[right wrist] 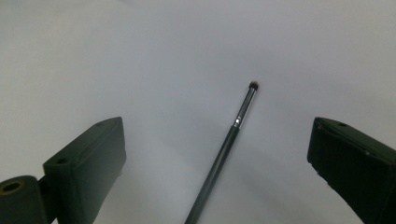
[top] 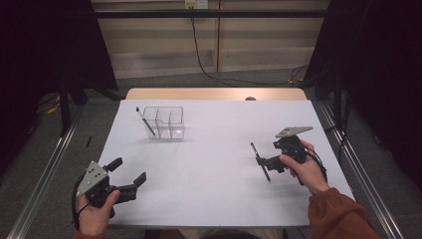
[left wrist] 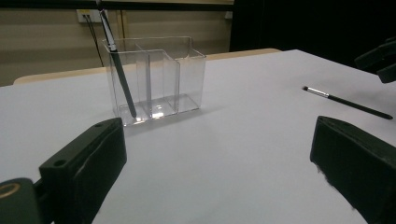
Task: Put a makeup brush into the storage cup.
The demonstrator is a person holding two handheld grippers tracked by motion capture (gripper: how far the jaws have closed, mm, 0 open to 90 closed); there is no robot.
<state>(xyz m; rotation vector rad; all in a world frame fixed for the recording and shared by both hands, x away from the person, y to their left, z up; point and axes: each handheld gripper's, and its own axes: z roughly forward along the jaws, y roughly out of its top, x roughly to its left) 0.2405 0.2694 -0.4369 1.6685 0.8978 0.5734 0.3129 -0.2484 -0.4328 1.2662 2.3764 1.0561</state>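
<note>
A clear three-compartment organizer (top: pixel 169 123) (left wrist: pixel 161 79) stands on the white table at the back left. A dark brush (top: pixel 146 121) (left wrist: pixel 120 70) leans upright in its left compartment. A second dark brush (top: pixel 261 162) (left wrist: pixel 348 102) (right wrist: pixel 229 144) lies flat on the table at the right. My right gripper (top: pixel 266 155) (right wrist: pixel 217 132) hovers open over it, one jaw on each side of the handle, without touching. My left gripper (top: pixel 131 170) (left wrist: pixel 217 135) is open and holds nothing near the front left edge, facing the organizer.
The white table top (top: pixel 214 149) ends in a wooden strip (top: pixel 214 93) at the back. Metal rails (top: pixel 47 164) run along both sides. A cable (top: pixel 204 64) hangs down the back wall. In the left gripper view the right gripper (left wrist: pixel 380 58) shows at the far right.
</note>
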